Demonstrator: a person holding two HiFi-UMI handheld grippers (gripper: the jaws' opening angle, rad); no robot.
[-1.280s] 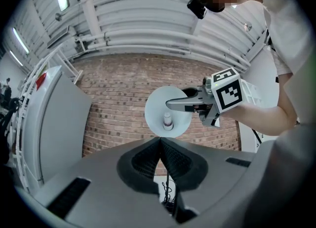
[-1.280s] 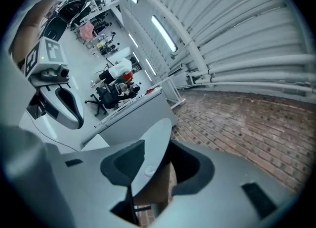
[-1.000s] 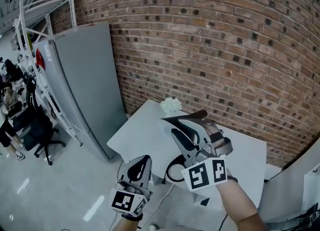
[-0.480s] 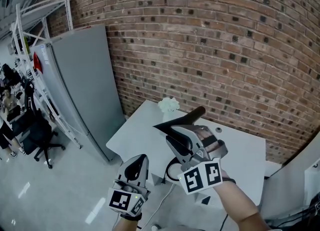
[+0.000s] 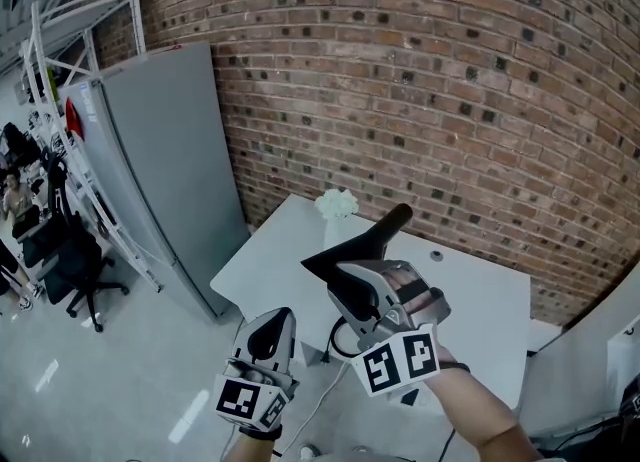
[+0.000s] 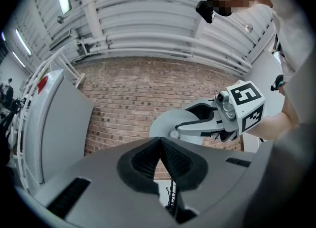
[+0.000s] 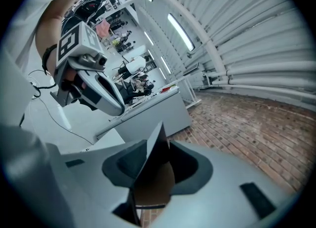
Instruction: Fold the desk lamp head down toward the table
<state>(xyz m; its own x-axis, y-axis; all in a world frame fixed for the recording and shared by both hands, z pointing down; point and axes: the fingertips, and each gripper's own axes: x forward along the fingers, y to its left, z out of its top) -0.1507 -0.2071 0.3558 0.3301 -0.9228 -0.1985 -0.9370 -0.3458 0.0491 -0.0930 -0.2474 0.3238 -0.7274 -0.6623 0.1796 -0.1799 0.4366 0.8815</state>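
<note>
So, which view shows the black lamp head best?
The head view: the lamp head shows at full length, held in the right gripper. The right gripper view shows only its edge between the jaws; the left gripper view shows none of it.

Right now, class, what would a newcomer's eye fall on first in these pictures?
The red brick wall fills the background. In front of it, over the white table, the right gripper has its jaws clamped on the black lamp head. The left gripper hangs at lower left, jaws shut and empty.
</note>
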